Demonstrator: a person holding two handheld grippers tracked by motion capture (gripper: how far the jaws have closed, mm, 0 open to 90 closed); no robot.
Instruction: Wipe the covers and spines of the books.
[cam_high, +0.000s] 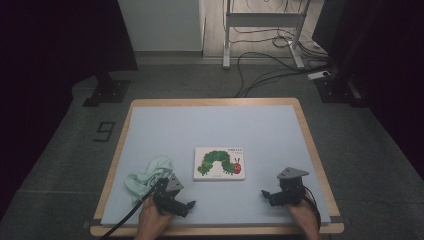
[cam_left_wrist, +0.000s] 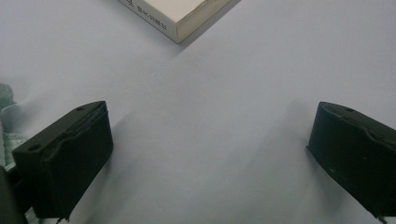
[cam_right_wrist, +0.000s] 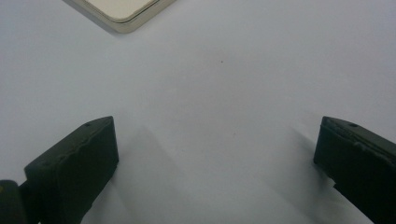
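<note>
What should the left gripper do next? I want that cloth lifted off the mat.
Probably swing the left gripper toward its own left: its jaws stand open over bare mat, aimed toward the book, while the green cloth lies just beside it.

Cloth (cam_high: 148, 176) left of book (cam_high: 219, 163), seemingly apart.

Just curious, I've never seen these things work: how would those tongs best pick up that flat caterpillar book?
Probably by a corner or a side edge. The book lies flat and closed on the mat, so its broad cover offers nothing to pinch. The left tongs, wide open, already face its near corner, where the thick edge shows; coming in low with one jaw slipped underneath looks the likeliest way.
</note>
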